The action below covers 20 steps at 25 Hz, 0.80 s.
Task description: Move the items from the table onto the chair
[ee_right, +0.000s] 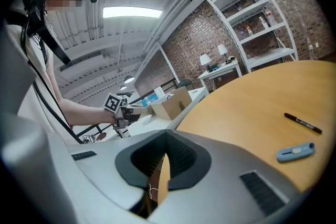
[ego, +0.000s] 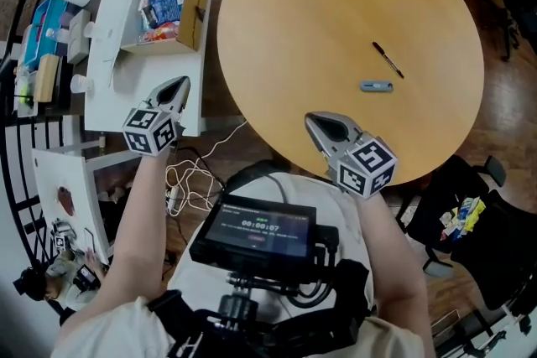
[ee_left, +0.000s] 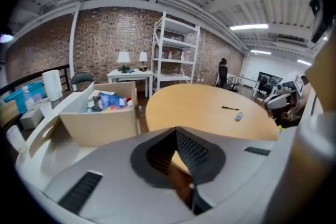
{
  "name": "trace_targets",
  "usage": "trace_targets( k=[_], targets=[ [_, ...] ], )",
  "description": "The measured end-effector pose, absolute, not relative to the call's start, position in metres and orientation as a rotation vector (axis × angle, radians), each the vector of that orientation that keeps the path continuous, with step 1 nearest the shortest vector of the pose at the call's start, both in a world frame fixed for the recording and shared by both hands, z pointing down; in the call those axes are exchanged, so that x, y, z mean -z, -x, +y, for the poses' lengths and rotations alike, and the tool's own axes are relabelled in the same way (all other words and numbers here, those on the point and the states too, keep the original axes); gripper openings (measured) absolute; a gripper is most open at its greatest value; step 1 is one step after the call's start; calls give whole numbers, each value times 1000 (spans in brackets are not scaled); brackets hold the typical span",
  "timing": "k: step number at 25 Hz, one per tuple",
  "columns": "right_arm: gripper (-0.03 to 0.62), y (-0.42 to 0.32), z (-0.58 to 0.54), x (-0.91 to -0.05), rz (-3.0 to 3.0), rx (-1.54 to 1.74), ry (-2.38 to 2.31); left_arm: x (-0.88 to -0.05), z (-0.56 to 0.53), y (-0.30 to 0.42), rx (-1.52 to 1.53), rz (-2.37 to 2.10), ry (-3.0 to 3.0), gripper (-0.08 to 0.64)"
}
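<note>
Pen [ego: 388,60] and blue cutter [ego: 377,85] lie apart on round table [ego: 319,12], unobstructed. Left gripper [ego: 179,84] near cardboard box [ego: 195,12], right gripper [ego: 313,121] at table edge; both pressed together, empty.

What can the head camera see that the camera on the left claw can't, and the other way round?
Only the head view shows the chest-mounted screen and the tangled white cable on the floor. Only the left gripper view shows the brick wall, the white shelving and two table lamps. Both show the round wooden table, the black pen and the open cardboard box.
</note>
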State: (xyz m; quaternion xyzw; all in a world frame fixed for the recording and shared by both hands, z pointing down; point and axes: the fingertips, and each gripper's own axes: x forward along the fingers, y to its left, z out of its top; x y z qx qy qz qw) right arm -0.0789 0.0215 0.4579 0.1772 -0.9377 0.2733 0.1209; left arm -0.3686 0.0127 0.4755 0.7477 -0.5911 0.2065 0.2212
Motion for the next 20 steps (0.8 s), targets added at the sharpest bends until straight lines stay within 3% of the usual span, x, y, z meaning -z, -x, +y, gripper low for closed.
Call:
trace_targets(
  k=[20],
  targets=[
    [8,-47,-20,-427,-2776,-682,-849,-426,-45,34,-246,-854,-2543,3]
  ],
)
